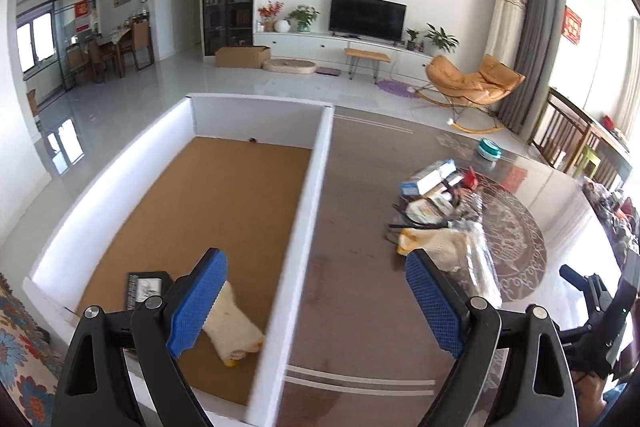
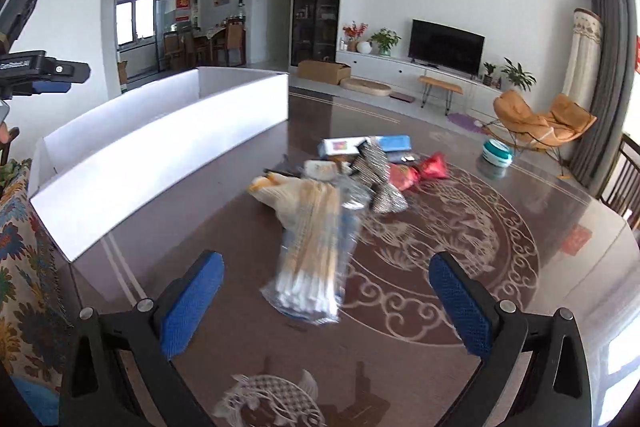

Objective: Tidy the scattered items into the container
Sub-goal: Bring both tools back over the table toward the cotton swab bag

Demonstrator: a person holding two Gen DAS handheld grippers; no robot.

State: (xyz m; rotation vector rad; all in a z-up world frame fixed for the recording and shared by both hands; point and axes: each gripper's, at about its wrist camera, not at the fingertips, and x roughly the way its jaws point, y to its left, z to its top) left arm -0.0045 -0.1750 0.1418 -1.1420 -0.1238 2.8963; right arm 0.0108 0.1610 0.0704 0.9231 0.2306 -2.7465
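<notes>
Blue padded fingers (image 1: 198, 301) of the left gripper (image 1: 316, 303) fill the bottom of the left wrist view, spread wide with nothing between them, hanging over the near end of the white container (image 1: 316, 187). Down inside, on its brown cardboard floor, there's a cream glove (image 1: 236, 327) with yellow trim lying right below the left finger, and a small dark framed item (image 1: 146, 287) just beside it, toward the near wall. Off to the right of the container wall, the scattered pile (image 1: 436, 203) sits on the dark glossy desk (image 1: 352, 227), partly over a round patterned design, with a teal and white round tub (image 1: 490, 149) further back, apart from the rest. Over in the right wrist view, the right gripper (image 2: 326, 301) has its fingers (image 2: 192, 303) opened all the way too, gripping nothing, and a clear packet of cotton swabs (image 2: 316, 263) lies on the desk between and a bit beyond them, kinda blurry. Past that packet there's another cream glove (image 2: 280, 187), a crinkly silver wrapper (image 2: 380, 179), a red shiny packet (image 2: 420, 171) and a white and blue box (image 2: 364, 145). The container stands to the left, well apart from the pile.
</notes>
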